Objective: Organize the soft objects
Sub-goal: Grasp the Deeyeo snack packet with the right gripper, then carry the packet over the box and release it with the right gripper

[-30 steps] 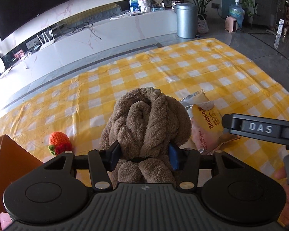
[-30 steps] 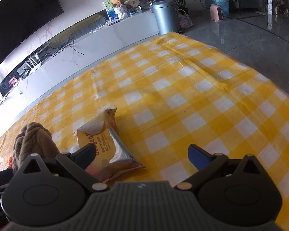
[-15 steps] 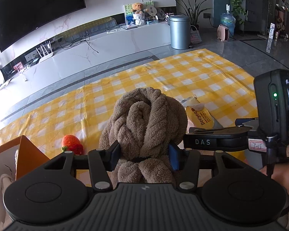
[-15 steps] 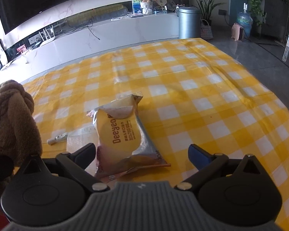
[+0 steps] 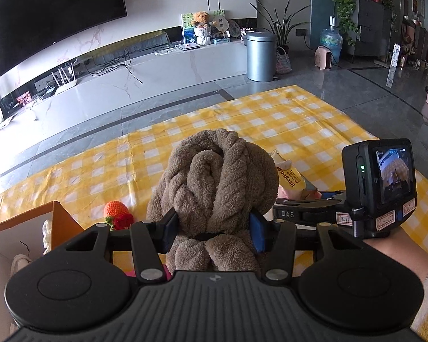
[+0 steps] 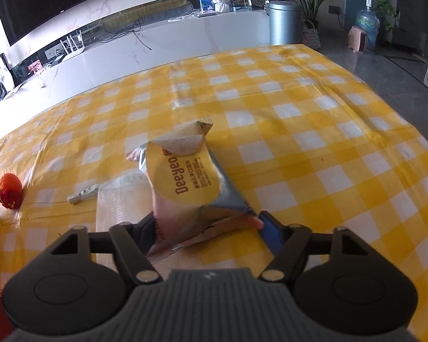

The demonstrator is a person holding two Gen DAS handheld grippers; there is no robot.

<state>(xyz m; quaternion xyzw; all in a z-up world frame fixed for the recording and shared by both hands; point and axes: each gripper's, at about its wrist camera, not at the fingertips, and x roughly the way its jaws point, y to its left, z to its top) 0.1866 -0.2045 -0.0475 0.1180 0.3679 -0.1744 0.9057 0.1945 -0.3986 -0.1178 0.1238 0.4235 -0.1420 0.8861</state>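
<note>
Deeyeo yellow-and-silver soft foil packet point(image 6: 191, 182) sits between my just-closing right tongs point(image 6: 207, 228); left tongs point(image 5: 212, 230) clamp brown knotted plush towel point(image 5: 214, 182), so I'd squeeze gently.

Both views sit on the tools, looking forward and steeply down along the fingers toward the TV wall. Left-wrist view rides higher over the checked cloth point(image 5: 271, 119), close behind the brown plush knot point(image 5: 214, 182), right tool's camera body point(image 5: 379, 182) at its right edge. Right-wrist view is low, close on the snack packet point(image 6: 182, 182). Shared: cloth, packet, knitted strawberry point(image 6: 10, 191), grey bin point(image 5: 261, 57).
</note>
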